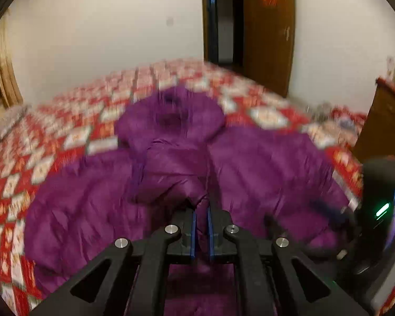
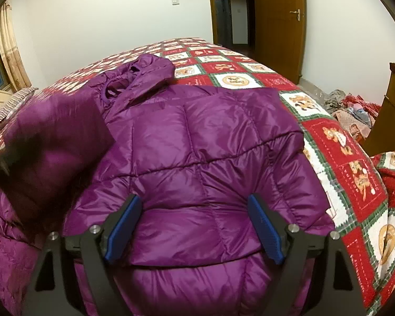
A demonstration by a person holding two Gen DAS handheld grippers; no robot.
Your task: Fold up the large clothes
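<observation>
A large purple hooded down jacket lies spread on the bed, hood toward the far side. In the left wrist view, which is blurred, my left gripper is shut on a sleeve end of the jacket and holds it above the jacket body. In the right wrist view my right gripper is open and empty, just above the jacket's lower right part. The lifted sleeve shows blurred at the left of that view.
The bed has a red, white and green patchwork quilt. An open wooden door is at the back right. A wooden cabinet and a pile of clutter stand on the right. Curtains hang left.
</observation>
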